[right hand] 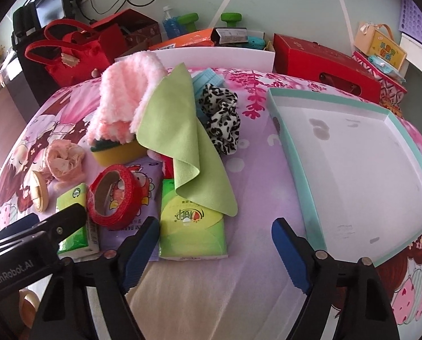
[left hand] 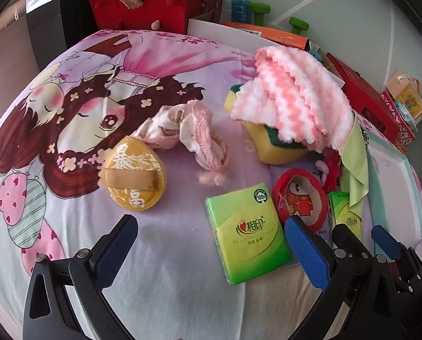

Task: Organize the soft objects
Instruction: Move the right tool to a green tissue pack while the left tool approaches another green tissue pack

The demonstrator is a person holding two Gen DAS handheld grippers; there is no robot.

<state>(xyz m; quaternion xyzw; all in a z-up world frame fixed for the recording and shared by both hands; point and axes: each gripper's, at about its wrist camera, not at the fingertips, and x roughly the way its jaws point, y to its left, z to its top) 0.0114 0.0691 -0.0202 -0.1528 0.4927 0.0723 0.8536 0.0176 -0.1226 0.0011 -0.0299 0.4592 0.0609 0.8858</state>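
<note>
A pile of soft things lies on the cartoon-print cloth: a fluffy pink-white towel (left hand: 293, 93) over a yellow-green sponge (left hand: 279, 148), a light green cloth (right hand: 179, 138), a leopard scrunchie (right hand: 222, 119), a pink scrunchie (left hand: 188, 133), a gold puff (left hand: 135, 174), two green tissue packs (left hand: 246, 231) (right hand: 189, 223) and a red tape roll (right hand: 114, 197). My left gripper (left hand: 208, 238) is open, low over the first tissue pack. My right gripper (right hand: 216, 243) is open and empty, just right of the second pack. An empty teal-rimmed tray (right hand: 301, 167) lies to the right.
Red felt bags (right hand: 66, 53), red boxes (right hand: 324, 65), an orange box (right hand: 182, 42), a blue bottle (right hand: 171, 25) and green dumbbells (right hand: 230, 18) crowd the far edge. A white box (right hand: 216, 56) stands behind the pile.
</note>
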